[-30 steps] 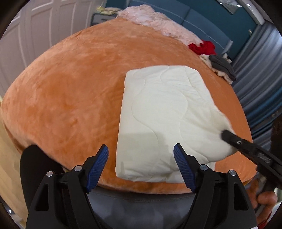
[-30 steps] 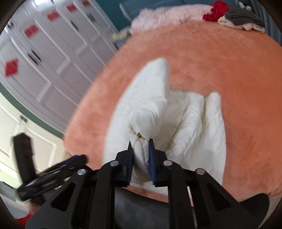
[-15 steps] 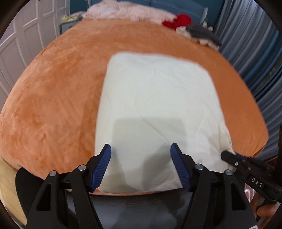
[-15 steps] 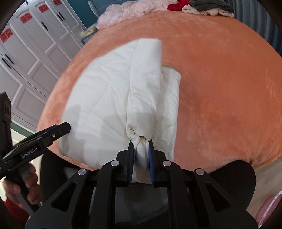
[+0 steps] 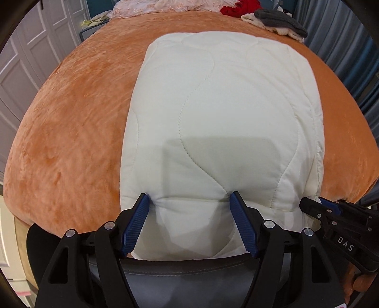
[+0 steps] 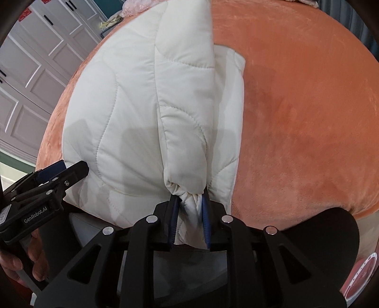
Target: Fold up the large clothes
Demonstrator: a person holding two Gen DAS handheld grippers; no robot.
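Note:
A folded cream quilted garment (image 5: 225, 113) lies on the orange plush bed (image 5: 71, 132), its near edge hanging over the bed's front. My left gripper (image 5: 190, 201) is open, its blue fingers astride the near edge and pressing into the fabric. My right gripper (image 6: 189, 199) is shut on a bunched corner of the same garment (image 6: 146, 99) at its near right side. The right gripper also shows at the left wrist view's right edge (image 5: 312, 208). The left gripper shows in the right wrist view's lower left (image 6: 71, 173).
Red, grey and white clothes (image 5: 272, 21) and a pink heap (image 5: 154, 6) lie at the bed's far end. White panelled wardrobe doors (image 6: 35, 71) stand to the left. Blue curtains (image 5: 350, 47) hang on the right.
Both grippers have come closer to the garment's near edge. My left gripper, which hovered short of it, now straddles the edge. The right gripper keeps its hold on the corner.

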